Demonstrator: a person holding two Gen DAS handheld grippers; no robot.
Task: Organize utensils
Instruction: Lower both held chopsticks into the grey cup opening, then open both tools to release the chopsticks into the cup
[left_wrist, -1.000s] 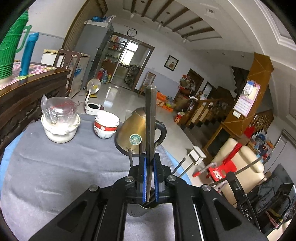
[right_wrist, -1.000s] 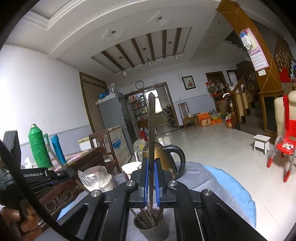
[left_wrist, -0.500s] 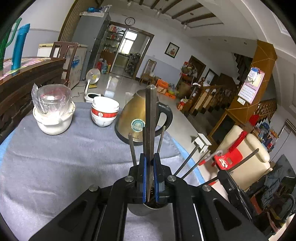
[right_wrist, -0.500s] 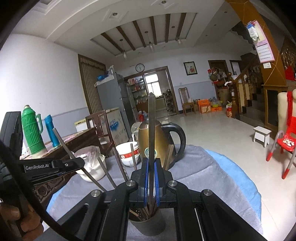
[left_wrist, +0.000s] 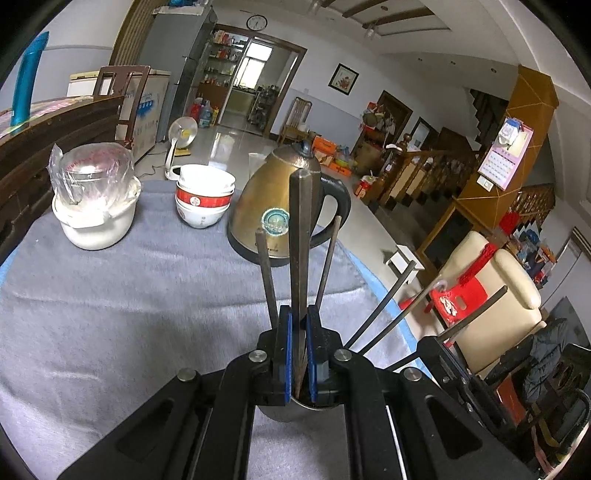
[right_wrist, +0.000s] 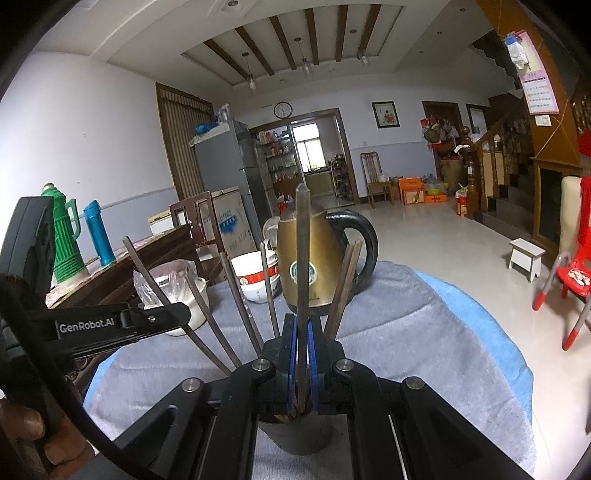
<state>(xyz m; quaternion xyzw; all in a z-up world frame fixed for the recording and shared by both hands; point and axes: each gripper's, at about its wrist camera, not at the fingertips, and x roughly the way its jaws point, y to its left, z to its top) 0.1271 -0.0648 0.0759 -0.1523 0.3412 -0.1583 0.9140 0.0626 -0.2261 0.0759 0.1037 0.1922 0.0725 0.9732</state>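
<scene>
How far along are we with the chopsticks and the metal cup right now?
Done: several chopsticks already stand in the metal cup. In hand: the left gripper and right gripper are each shut on one chopstick, the left chopstick and right chopstick, both with lower ends at the cup's mouth. Left: release both into the cup. No loose utensils show on the grey cloth.
</scene>
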